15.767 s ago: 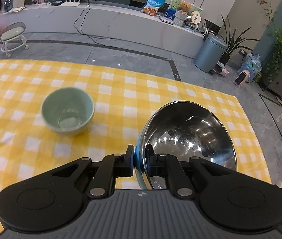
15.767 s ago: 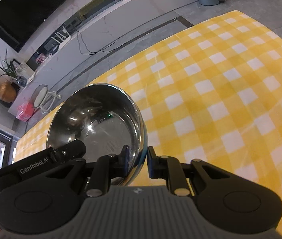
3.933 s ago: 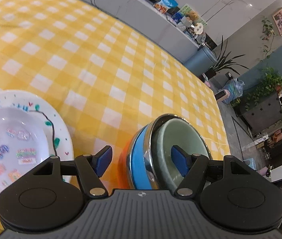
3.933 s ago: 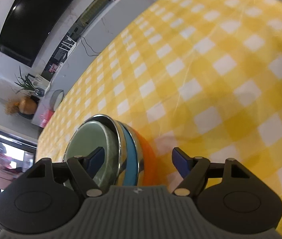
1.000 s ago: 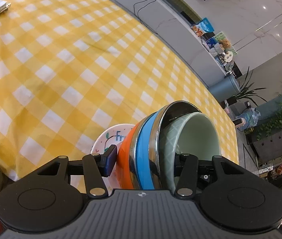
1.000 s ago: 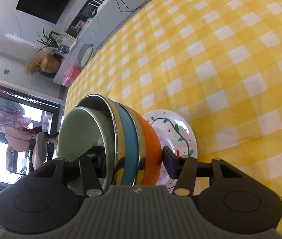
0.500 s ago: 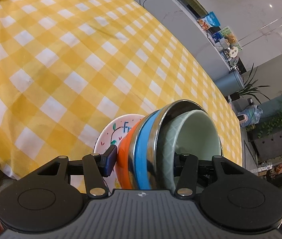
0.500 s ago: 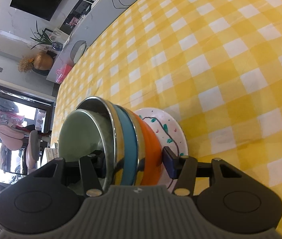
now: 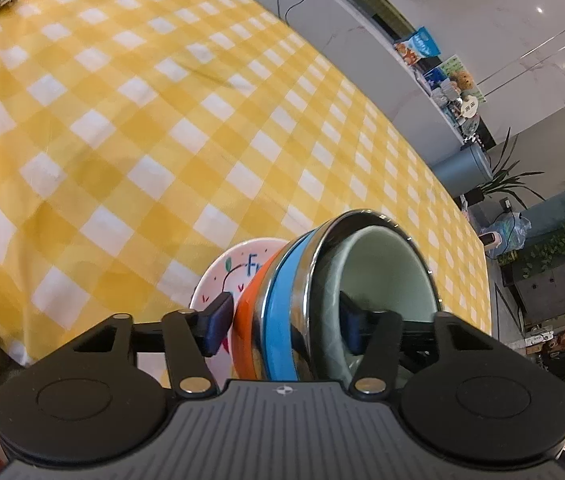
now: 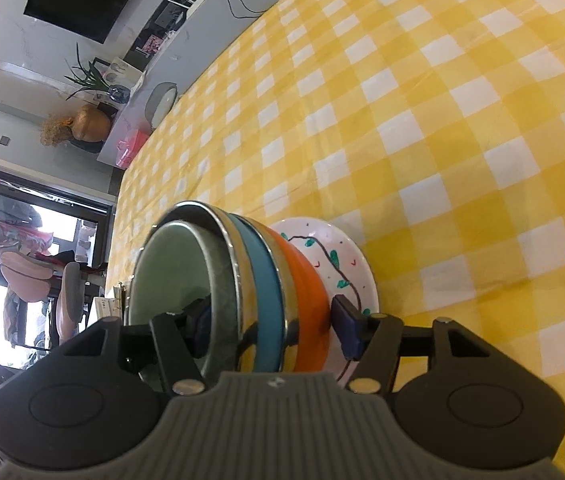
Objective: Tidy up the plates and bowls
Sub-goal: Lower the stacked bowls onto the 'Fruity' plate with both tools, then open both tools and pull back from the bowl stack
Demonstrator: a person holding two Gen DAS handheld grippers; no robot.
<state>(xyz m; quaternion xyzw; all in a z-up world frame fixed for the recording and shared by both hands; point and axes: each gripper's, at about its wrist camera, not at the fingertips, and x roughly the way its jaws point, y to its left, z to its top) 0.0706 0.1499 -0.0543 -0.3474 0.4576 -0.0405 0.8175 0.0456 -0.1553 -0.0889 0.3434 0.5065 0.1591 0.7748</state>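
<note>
Over the painted plate [image 9: 218,280], both tools [image 9: 284,326] [image 10: 270,328] clamping tilted bowl stack [image 9: 282,300]

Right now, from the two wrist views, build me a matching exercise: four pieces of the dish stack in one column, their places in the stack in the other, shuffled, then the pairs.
Things
1. green ceramic bowl
2. blue-banded steel bowl
3. orange bowl
4. painted white plate

Places
A. lowest of the nested bowls
B. innermost, nested on top
C. under all the bowls, on the checked tablecloth
D. between the green and orange bowls

Pairs: 1-B, 2-D, 3-A, 4-C
</note>
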